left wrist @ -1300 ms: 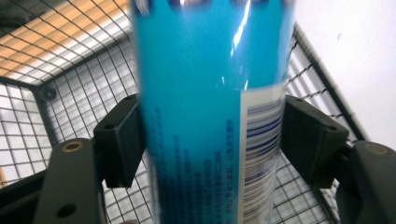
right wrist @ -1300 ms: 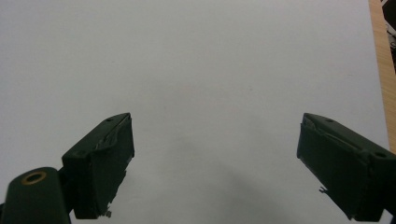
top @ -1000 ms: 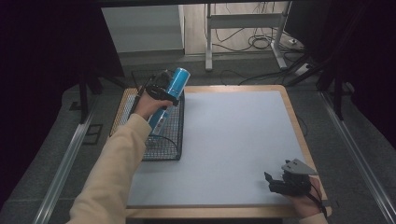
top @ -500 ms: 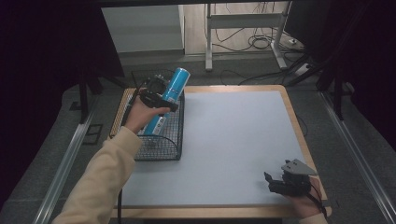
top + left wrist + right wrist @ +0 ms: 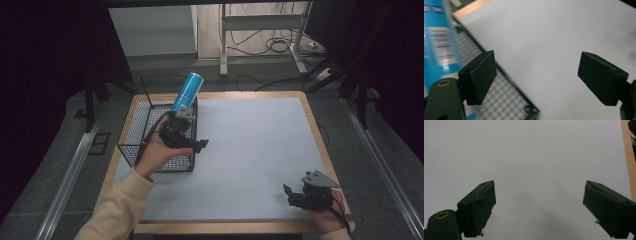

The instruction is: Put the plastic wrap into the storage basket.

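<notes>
**Left gripper pulled back off the can, can left in the basket**

Since the earlier frames the left gripper [image 5: 192, 144] has come back toward the person and swung right, away from the blue can [image 5: 187, 92]; it now sits over the basket's [image 5: 131, 131] right-hand rim, jaws pointing out over the white mat [image 5: 250, 150]. The can stands tilted in the wire basket's far right corner, top leaning away, touching nothing but the basket.

Left jaws wide apart, nothing between them. In the left gripper view the can is blurred and cut off at the left edge, outside the left pad. Its base is behind mesh in the high view, so its footing is hard to make out.

Right gripper [image 5: 295, 196] rests at the near right of the mat, jaws spread wide, empty; the hand is partly cut off by the frame bottom.

Around: wooden table [image 5: 315, 125], desk legs and cables on the floor behind. Surroundings too dark to read.
</notes>
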`<act>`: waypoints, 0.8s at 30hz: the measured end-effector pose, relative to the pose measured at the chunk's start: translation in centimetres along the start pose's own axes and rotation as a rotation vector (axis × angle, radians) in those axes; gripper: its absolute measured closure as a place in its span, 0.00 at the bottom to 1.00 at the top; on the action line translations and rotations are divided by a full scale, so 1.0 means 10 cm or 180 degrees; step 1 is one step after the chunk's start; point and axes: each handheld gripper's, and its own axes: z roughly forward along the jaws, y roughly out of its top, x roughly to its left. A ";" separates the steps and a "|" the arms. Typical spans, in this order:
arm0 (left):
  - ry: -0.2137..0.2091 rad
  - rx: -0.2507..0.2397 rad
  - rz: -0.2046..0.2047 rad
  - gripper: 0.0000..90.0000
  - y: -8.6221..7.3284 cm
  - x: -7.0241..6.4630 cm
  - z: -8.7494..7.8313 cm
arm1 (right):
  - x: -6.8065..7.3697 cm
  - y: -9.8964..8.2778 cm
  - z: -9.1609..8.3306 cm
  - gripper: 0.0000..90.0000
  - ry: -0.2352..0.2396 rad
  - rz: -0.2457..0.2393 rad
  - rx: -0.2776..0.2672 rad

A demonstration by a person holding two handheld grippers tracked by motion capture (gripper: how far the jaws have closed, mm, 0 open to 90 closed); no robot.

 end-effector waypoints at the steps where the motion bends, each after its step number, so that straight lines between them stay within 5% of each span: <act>1: -0.0040 -0.0022 0.0050 0.17 -0.04 -0.06 0.03 | 0.00 0.00 0.00 0.13 -0.0001 -0.0006 -0.0005; 9: -0.0212 0.0098 0.0271 0.17 -0.35 -0.39 0.26 | 0.01 0.00 0.00 0.13 0.0009 -0.0012 0.0011; 24: -0.0363 0.0130 0.0170 0.18 -0.54 -0.48 0.41 | 0.01 0.01 -0.01 0.13 -0.0001 -0.0007 -0.0022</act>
